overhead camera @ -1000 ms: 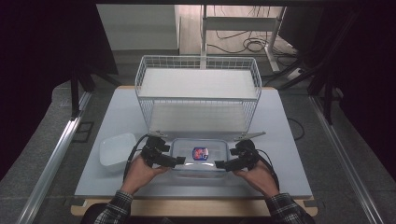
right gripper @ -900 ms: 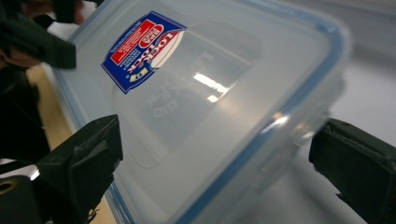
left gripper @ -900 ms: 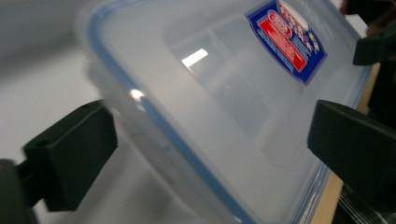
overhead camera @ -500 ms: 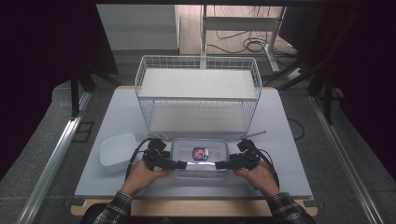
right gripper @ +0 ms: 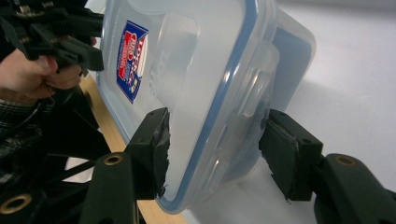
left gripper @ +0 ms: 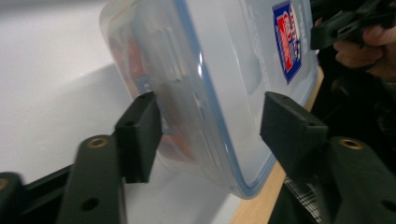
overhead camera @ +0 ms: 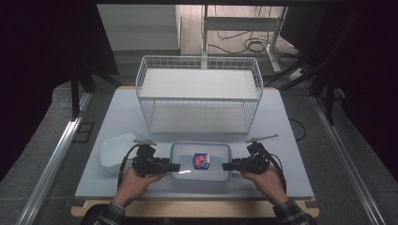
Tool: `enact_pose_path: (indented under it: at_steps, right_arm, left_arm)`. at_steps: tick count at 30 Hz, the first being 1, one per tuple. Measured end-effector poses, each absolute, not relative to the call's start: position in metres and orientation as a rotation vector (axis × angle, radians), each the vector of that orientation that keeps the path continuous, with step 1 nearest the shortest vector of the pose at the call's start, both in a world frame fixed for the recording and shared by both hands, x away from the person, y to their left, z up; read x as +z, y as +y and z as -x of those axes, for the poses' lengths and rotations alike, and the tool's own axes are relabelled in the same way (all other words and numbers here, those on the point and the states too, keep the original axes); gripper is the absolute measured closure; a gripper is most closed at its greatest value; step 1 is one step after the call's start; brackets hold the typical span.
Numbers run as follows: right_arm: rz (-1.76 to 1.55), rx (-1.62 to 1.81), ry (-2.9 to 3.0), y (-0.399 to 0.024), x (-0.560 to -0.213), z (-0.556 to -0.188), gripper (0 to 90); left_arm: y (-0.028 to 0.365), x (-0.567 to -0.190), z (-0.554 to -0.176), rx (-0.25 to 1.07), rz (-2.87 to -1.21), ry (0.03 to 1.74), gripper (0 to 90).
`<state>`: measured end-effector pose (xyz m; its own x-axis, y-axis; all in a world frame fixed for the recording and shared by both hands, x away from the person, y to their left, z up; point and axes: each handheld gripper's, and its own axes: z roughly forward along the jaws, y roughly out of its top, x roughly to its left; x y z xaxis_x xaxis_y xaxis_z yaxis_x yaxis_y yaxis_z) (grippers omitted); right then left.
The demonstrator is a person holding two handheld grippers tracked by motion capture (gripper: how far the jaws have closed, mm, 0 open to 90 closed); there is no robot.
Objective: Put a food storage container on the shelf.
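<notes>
A: Item under inspection?

B: Clear plastic box [overhead camera: 201,161] w/ blue-rimmed snap lid, sticker on top. Sits on the counter [overhead camera: 291,122], near the front edge, in front of the wire basket [overhead camera: 199,93]. White bowl [overhead camera: 115,149] just beside it, to the person's left.

A: Handling properties?

B: Judged stiff, hard-shelled, light; contents look small, something reddish inside, can't ID. Plastic is smooth, so prob. slippery under the pads. Lid latches on the short ends give the best purchase; grip there, one end each, and lift level so nothing slides.

A: Position vs. the claws?

B: Left claw [overhead camera: 172,167] at the box's left short end, right claw [overhead camera: 229,166] at its right short end, both pointing inward at it. In the left gripper view the box end lies between the jaws: one pad [left gripper: 140,133] touches the underside, the other stands off the lid w/ a visible gap. Jaws have just been closing, not yet pinching. In the right gripper view the end w/ latch is between the jaws too, one pad [right gripper: 152,149] on the lid; far pad contact unclear. Also just been closing.

A: Box status?

B: Resting flat on the counter.
</notes>
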<state>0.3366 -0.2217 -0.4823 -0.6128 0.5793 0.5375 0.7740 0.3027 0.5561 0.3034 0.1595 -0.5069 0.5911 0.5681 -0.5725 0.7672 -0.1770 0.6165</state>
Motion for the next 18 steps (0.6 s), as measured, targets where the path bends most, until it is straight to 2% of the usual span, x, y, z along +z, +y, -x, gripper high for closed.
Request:
enact_pose_path:
  at_steps: [5,13,18]
  right_arm:
    - [1.275,-1.273,-2.423,-0.219,-0.475,-0.328,46.2]
    - [1.270,-1.343,-2.459,-0.219,-0.474,-0.328,46.0]
    - [1.254,-1.419,-2.433,-0.223,-0.464,-0.330,46.1]
  left_arm:
    - [0.158,-0.502,-0.303,-0.195,-1.850,1.090,48.9]
    - [0.157,-0.502,-0.305,-0.183,-1.822,1.077,50.0]
    - [0.162,-0.488,-0.306,-0.160,-1.776,1.039,53.4]
